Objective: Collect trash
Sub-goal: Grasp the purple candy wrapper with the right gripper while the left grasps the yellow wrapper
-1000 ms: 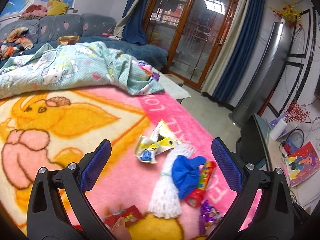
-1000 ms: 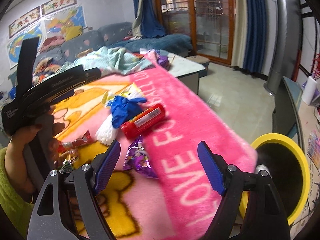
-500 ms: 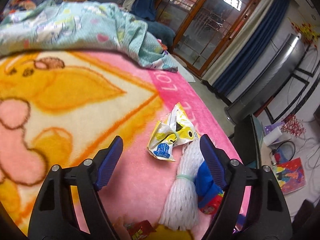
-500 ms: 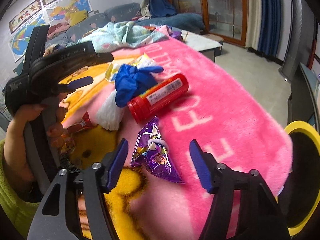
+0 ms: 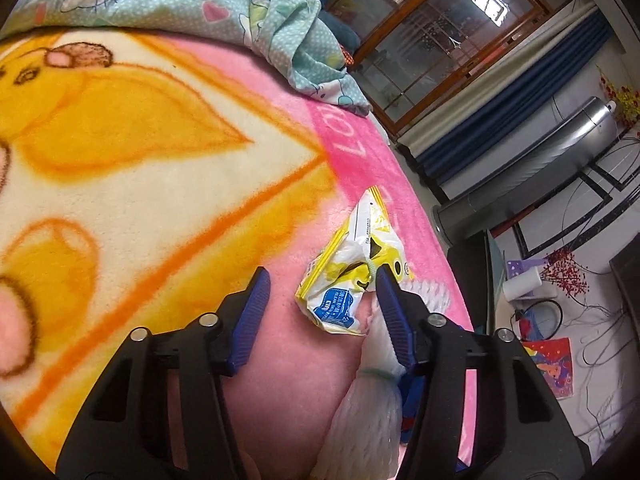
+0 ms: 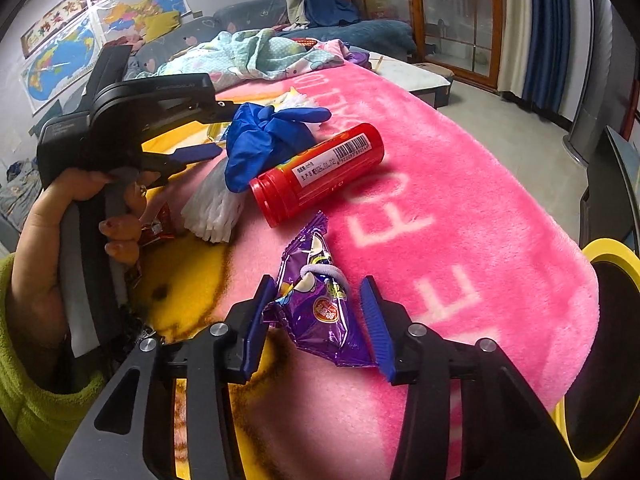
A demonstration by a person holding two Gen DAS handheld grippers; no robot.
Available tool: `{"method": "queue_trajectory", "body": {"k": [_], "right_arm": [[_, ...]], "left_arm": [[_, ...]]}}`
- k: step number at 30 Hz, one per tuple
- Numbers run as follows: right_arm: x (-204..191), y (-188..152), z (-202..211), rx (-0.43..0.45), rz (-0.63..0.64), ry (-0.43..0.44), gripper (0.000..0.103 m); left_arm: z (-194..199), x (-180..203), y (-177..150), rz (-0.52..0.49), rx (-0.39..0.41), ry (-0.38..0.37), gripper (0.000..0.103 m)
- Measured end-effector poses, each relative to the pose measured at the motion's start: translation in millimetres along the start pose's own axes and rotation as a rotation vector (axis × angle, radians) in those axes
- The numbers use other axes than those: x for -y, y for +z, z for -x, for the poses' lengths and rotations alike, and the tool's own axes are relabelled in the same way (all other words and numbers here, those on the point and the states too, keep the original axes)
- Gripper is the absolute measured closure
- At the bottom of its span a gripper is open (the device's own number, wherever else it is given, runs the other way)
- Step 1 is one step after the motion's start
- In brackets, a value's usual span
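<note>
Your right gripper (image 6: 318, 316) straddles the purple wrapper (image 6: 320, 304) on the pink blanket (image 6: 460, 208), jaws apart on either side. Beyond lie the red tube (image 6: 320, 174), blue glove (image 6: 268, 140) and white foam net (image 6: 214, 208); your left gripper (image 6: 208, 136) reaches in beside them.

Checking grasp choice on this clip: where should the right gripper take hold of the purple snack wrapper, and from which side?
Grip the purple wrapper across its wide crumpled lower body, coming from its broad near end. It lies flat on the pink blanket, tapering away, and the open right gripper already straddles that part.
</note>
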State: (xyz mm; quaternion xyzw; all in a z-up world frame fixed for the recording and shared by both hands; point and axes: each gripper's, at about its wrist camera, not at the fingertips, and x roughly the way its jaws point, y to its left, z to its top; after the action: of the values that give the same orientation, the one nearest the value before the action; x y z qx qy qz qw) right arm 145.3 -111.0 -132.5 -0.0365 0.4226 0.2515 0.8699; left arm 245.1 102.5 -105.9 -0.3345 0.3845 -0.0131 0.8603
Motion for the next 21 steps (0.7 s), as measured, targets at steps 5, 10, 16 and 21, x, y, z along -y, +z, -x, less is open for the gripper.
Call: {"method": "queue_trajectory", "body": {"k": [5,10,16,21], "right_arm": [[-2.2,-2.3,1.9,0.004,0.015,-0.003,0.068],[-6.0,-2.2,3.7,0.008,0.032,-0.007,0.071],[-12.3,-1.5,7.9,0.011,0.052,0.012,0.073],[-18.3,-0.1,17.9,0.033,0.077,0.027,0.074]], "left_arm": [[-3.0,2.0,-1.3,-0.012,-0.021,-0.033,0.075],[-0.2,5.2,-5.3,-0.032,-0.024,-0.03,0.078],[16.2,5.7,-7.8,-0.041,0.019,-0.041,0.08],[37.7,10.6,-8.1,-0.065,0.064,-0.043,0.08]]}}
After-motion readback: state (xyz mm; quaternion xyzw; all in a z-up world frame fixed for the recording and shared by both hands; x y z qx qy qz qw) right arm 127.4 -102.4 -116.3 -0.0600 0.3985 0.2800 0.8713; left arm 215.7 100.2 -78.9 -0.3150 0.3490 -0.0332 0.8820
